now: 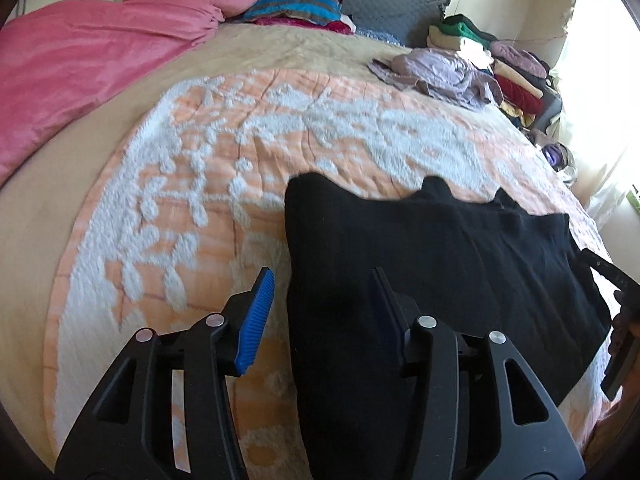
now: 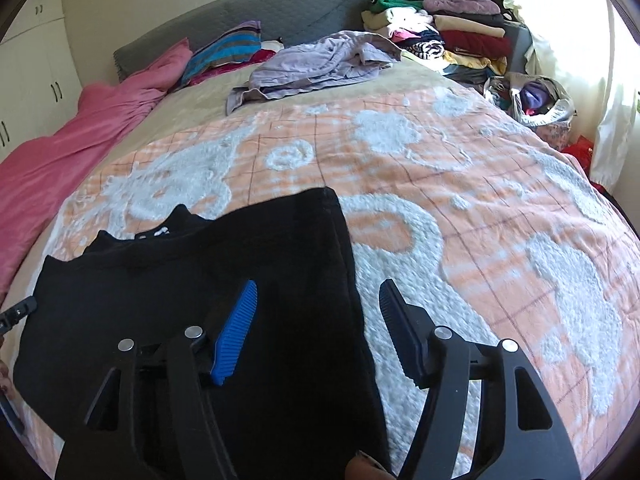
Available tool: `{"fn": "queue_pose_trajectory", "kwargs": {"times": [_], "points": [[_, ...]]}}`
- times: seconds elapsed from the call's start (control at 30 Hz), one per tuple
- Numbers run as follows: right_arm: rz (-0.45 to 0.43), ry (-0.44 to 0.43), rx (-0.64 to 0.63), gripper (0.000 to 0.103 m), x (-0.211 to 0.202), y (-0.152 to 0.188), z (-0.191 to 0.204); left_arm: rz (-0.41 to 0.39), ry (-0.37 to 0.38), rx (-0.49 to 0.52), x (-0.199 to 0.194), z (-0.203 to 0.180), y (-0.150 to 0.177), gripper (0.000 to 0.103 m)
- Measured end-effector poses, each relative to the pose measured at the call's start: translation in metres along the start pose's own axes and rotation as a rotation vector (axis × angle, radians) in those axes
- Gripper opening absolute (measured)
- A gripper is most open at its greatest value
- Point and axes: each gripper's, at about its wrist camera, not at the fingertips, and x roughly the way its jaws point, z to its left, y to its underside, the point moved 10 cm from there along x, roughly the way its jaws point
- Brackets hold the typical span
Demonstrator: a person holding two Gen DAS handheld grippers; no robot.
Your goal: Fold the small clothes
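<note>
A black garment (image 1: 400,264) lies spread flat on the bed (image 1: 208,184), over its orange-and-white blanket (image 2: 460,208), near the bed's front edge. The left tongs (image 1: 322,312) stand partly open over the garment's left edge, gripping nothing. The right tongs (image 2: 316,320) gape wider astride its right edge, also empty.

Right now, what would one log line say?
black top: flat on bedspread | left tool: open | right tool: open, nothing held
</note>
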Motion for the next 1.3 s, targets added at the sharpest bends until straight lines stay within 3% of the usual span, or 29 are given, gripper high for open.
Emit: {"fn": "queue_pose_trajectory", "kwargs": {"times": [0.2,0.23,0.27,0.3,0.33,0.37,0.47,0.67,0.8,0.83,0.9,1.0,1.07,1.13,1.23,1.3], "points": [[0.067,-0.043,0.025,0.062,0.005,0.019,-0.004,0.015,-0.006,0.009,0.002,-0.001,0.012,0.041],[0.071,-0.048,0.025,0.055,0.006,0.02,-0.003,0.015,-0.014,0.02,0.001,-0.001,0.013,0.041],[0.076,-0.047,0.022,0.04,0.006,0.022,-0.003,0.019,-0.02,0.029,0.001,-0.001,0.014,0.039],[0.081,-0.065,0.023,0.034,0.007,0.023,-0.001,0.021,-0.013,0.025,0.001,-0.002,0.016,0.035],[0.08,-0.092,0.028,0.021,0.005,0.024,0.002,0.027,0.0,0.021,0.001,-0.003,0.017,0.025],[0.08,-0.107,0.029,0.014,0.004,0.024,0.005,0.03,0.002,0.022,0.001,-0.003,0.017,0.02],[0.063,-0.083,-0.018,0.01,-0.002,0.024,0.009,0.034,-0.002,0.027,0.001,-0.003,0.019,0.01],[0.067,-0.039,-0.024,0.009,-0.007,0.03,0.0,0.054,0.011,-0.013,-0.002,0.004,0.025,0.008],[0.071,-0.009,0.004,0.02,-0.005,0.032,-0.006,0.05,0.013,-0.021,-0.004,0.004,0.025,0.009],[0.066,0.008,0.002,0.032,-0.007,0.033,-0.007,0.049,0.012,-0.02,-0.005,0.004,0.025,0.012],[0.052,0.032,-0.012,0.044,-0.014,0.033,-0.006,0.049,0.012,-0.026,-0.008,0.005,0.025,0.016],[0.023,0.017,-0.052,0.056,-0.025,0.033,0.009,0.049,0.011,-0.032,-0.012,0.009,0.024,0.028],[-0.012,-0.005,-0.101,0.072,-0.035,0.031,0.029,0.045,0.01,-0.041,-0.014,0.012,0.022,0.036],[-0.044,-0.033,-0.151,0.076,-0.044,0.028,0.053,0.032,0.01,-0.053,-0.018,0.016,0.018,0.042],[-0.065,-0.11,-0.187,0.083,-0.056,0.03,0.087,0.01,-0.009,-0.067,-0.024,0.025,0.012,0.072],[-0.06,-0.175,-0.19,0.088,-0.059,0.035,0.11,-0.003,-0.006,-0.088,-0.029,0.032,0.008,0.073]]}}
